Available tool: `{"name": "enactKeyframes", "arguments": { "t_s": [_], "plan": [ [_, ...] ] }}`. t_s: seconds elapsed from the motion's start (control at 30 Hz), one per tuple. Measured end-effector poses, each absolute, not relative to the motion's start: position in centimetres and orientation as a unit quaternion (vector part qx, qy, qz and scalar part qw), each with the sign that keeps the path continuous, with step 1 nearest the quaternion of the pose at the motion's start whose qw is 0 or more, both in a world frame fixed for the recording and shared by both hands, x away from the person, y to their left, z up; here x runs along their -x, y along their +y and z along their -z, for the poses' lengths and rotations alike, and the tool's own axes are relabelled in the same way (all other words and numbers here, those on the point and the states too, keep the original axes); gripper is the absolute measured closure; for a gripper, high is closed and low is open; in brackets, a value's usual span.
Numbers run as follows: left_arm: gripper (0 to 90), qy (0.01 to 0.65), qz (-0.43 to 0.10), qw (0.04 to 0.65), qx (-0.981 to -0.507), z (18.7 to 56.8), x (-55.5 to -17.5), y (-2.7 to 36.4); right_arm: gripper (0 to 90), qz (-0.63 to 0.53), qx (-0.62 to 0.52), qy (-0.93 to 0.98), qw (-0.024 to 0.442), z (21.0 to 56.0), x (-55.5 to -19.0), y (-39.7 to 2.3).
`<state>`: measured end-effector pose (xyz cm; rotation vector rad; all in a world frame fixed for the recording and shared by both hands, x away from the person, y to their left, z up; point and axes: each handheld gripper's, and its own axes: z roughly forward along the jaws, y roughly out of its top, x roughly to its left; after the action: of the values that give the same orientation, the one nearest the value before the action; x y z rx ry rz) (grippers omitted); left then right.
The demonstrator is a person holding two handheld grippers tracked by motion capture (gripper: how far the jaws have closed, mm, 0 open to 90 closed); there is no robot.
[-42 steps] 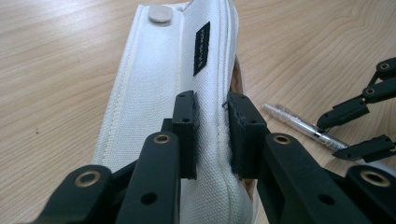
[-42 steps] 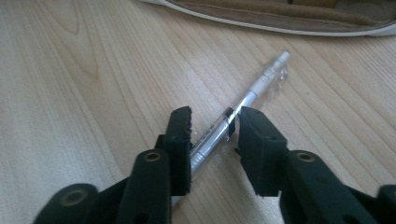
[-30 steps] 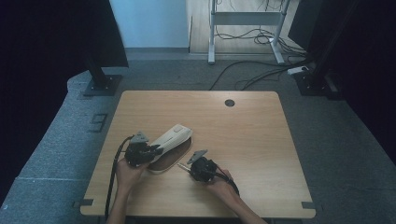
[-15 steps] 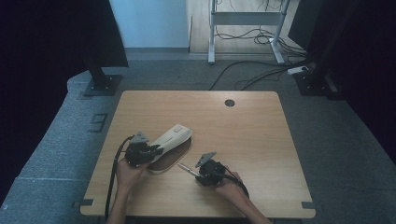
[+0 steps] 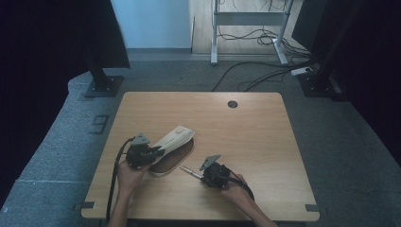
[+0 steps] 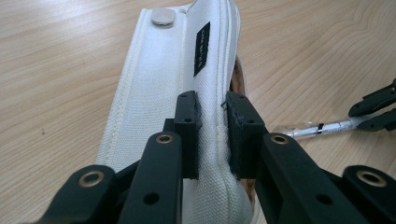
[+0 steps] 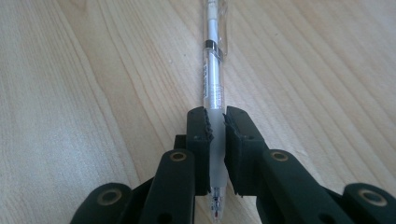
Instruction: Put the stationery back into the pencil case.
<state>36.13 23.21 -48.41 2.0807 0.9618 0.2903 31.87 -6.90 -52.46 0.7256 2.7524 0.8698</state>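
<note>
White canvas makes up the pencil case [image 5: 173, 140], which in the high view lies tilted up near the table's [image 5: 255, 137] front-left corner, its brown-lined mouth open on the wood beneath. The left gripper [image 5: 152, 153] has the case by its near end. The right gripper [image 5: 201, 176] sits toward the front edge, nearer the middle, with a pen [image 5: 188, 171] poking out toward the case, close to the opening but apart from it.

In the left gripper view the jaws are clamped on a raised fold of the pencil case [image 6: 159, 93] along its seam, the fabric puckering between the pads. A metal snap [image 6: 162, 15] sits at the far end and a small black label [image 6: 201, 48] on the side. Off to the right the pen [image 6: 317, 128] lies low over the wood, with the right gripper [image 6: 369, 113] gripping its end.

In the right gripper view the jaws are pressed together on the frosted grip section of the pen [image 7: 214, 88], near its writing tip, the clip end pointing away over the table [image 7: 70, 93].

I judge the case soft and light, so a pinch on the seam suits it, though it will sag. The pen is stiff, light and smooth; held this near one end, it could pivot or slip.
</note>
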Motion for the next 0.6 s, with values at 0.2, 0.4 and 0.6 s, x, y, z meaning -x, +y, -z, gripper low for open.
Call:
{"name": "enactKeyframes", "arguments": {
  "t_s": [0.2,0.4,0.6],
  "plan": [
    [76.5,0.382,-0.121,0.405,-0.822,48.3,-36.0,23.1,79.2,-0.304,-0.244,0.917,0.084,51.4,-31.9,-7.3],
    [76.5,0.381,-0.122,0.405,-0.822,48.2,-36.0,23.2,79.3,-0.313,-0.248,0.913,0.086,50.7,-32.3,-7.6],
    [76.6,0.381,-0.122,0.405,-0.822,48.2,-36.0,23.2,79.3,-0.322,-0.25,0.909,0.085,50.2,-32.5,-7.8]
  ]
}}
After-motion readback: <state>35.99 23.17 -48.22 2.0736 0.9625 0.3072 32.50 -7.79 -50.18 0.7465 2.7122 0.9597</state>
